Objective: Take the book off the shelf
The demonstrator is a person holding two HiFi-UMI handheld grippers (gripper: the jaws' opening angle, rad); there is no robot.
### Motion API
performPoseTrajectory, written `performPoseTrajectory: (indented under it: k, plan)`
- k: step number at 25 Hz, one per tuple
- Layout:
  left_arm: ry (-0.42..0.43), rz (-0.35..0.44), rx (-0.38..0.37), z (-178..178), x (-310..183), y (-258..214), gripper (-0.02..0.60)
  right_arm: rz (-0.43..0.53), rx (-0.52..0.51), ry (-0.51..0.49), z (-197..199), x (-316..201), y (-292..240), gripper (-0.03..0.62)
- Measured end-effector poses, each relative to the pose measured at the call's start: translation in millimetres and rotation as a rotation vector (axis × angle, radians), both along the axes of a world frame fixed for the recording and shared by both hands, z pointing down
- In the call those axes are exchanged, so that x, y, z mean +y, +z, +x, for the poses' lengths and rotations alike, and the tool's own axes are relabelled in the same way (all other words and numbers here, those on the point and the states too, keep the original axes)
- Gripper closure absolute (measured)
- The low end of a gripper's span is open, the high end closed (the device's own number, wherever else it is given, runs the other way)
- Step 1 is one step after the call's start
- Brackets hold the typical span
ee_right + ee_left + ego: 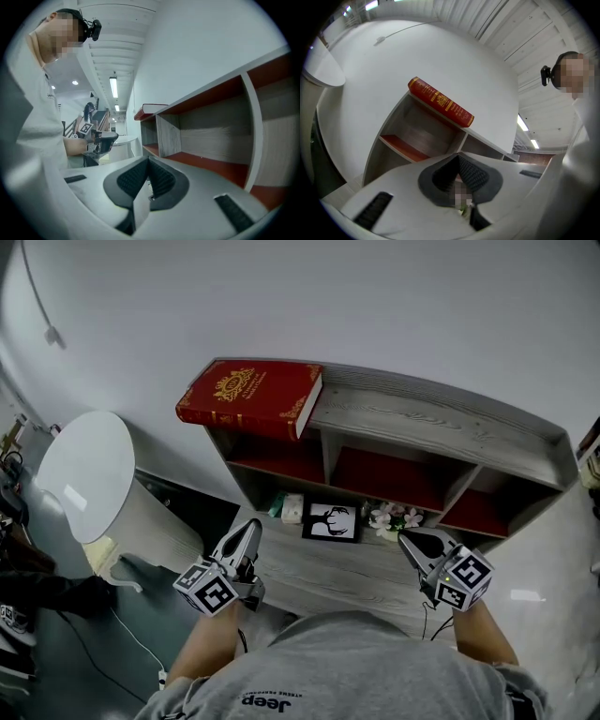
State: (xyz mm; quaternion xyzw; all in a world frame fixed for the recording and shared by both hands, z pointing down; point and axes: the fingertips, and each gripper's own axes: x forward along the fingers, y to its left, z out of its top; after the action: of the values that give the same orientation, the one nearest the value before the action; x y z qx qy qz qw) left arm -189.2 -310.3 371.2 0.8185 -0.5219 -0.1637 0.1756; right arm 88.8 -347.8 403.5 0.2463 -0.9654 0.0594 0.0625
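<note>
A thick red book with gold ornament lies flat on the top left of a grey wooden shelf unit. In the left gripper view the red book shows above the shelf's left corner. My left gripper is shut and empty, held low in front of the shelf's left side, well below the book. My right gripper is also shut and empty, in front of the shelf's right side. From the right gripper view the red book sits far off along the shelf top, with the left gripper beyond.
The shelf has red-lined compartments. On the lower board stand a framed deer picture, small flowers and a small box. A round white table is at the left, with a cable on the floor.
</note>
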Motion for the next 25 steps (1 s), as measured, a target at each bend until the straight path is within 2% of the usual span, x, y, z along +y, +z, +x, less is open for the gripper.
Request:
performPoseTrajectory:
  k: [5,10,13,16,18,20,22,24,25]
  plan:
    - [0.069,0.000,0.058,-15.0,-24.1,-10.5,0.566,0.029,0.018,0.069,-12.3,0.7,-8.7,0.580]
    - [0.100,-0.040,0.113,-30.8,-45.5,-24.3,0.555,0.031,0.014,0.098,-24.1,5.1,-11.4,0.580]
    - [0.113,-0.063,0.172,-35.4,-56.7,-33.8,0.551,0.035,0.014,0.109,-26.8,7.1,-15.6,0.580]
    - [0.168,-0.012,0.221,-34.3,-65.0,-63.8,0.541,0.032,0.019,0.101,-28.6,8.6,-13.0,0.580]
    - [0.200,0.012,0.229,-36.8,-71.1,-80.8,0.488,0.032,0.020,0.093,-30.5,8.1,-12.8,0.580]
    - [0.196,-0.005,0.235,-43.9,-77.6,-87.3,0.413,0.038,0.022,0.079,-33.6,8.9,-14.7,0.580]
    - [0.139,-0.085,0.286,-54.5,-83.1,-82.1,0.368,0.045,0.028,0.064,-37.2,10.6,-17.3,0.580]
    - [0.075,-0.179,0.377,-61.7,-88.0,-75.0,0.327,0.045,0.033,0.054,-39.2,10.4,-17.6,0.580]
    - [0.070,-0.190,0.409,-61.2,-91.2,-77.1,0.305,0.042,0.033,0.052,-39.6,9.5,-17.2,0.580]
